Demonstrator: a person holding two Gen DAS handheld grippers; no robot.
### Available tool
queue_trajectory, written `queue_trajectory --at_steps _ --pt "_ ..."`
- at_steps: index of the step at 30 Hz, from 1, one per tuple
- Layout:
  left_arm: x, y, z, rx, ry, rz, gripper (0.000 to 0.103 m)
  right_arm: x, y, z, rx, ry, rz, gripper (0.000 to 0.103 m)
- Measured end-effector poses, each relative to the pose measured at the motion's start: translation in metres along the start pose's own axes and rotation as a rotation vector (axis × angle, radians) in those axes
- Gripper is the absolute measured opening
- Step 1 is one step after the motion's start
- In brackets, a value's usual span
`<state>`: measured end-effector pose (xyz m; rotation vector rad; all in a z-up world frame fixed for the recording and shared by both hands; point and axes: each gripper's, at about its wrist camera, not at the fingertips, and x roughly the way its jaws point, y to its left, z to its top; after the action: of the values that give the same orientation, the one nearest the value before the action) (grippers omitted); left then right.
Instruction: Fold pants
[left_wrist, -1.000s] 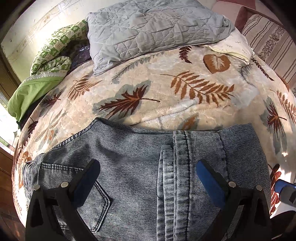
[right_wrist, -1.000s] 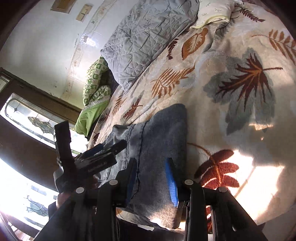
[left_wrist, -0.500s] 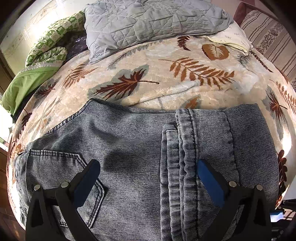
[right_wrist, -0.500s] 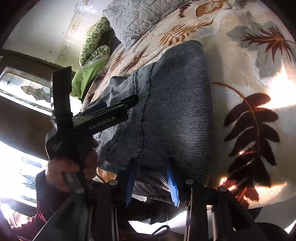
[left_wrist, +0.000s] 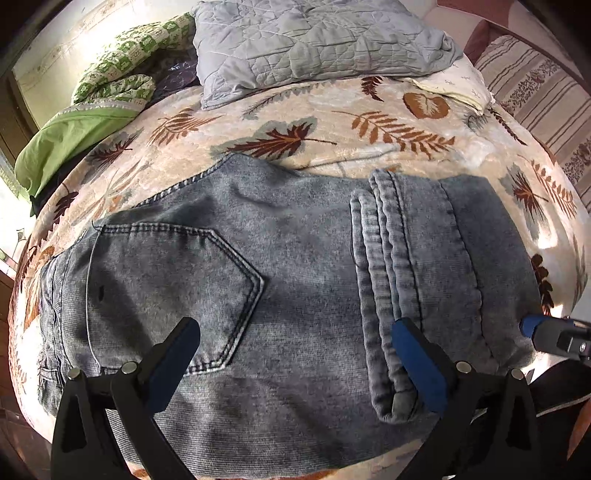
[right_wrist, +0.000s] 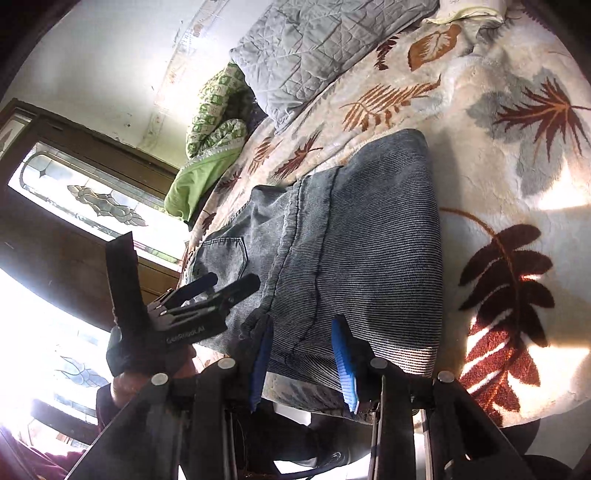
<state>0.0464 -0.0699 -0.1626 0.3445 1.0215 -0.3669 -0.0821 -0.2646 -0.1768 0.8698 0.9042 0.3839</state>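
Leaf-print blanket (left_wrist: 369, 147); grey quilt (left_wrist: 314, 48), green bedding (left_wrist: 92, 122) behind.

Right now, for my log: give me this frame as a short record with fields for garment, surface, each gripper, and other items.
garment: jeans, folded, back pocket up, leg hems laid across the seat
surface: leaf-print blanket on a bed
left gripper: open, over the jeans, holding nothing
right gripper: open, fingers either side of the near edge of the jeans
other items: grey quilt, green bedding, striped cushion
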Motion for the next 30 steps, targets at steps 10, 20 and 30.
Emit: queue_trajectory --at_steps 10,20,30 --pt "0.003 0.004 -0.011 -0.012 -0.003 -0.024 0.103 0.03 -0.004 -0.007 0.028 0.101 -0.045 0.036" --pt "-0.056 0.101 -0.025 -0.198 -0.148 0.074 0.103 0.009 0.001 -0.005 -0.011 0.016 -0.003 0.036" --pt "-0.073 0.251 -0.08 -0.59 -0.13 0.192 0.103 0.012 0.007 -0.001 -0.013 0.019 -0.001 0.036"
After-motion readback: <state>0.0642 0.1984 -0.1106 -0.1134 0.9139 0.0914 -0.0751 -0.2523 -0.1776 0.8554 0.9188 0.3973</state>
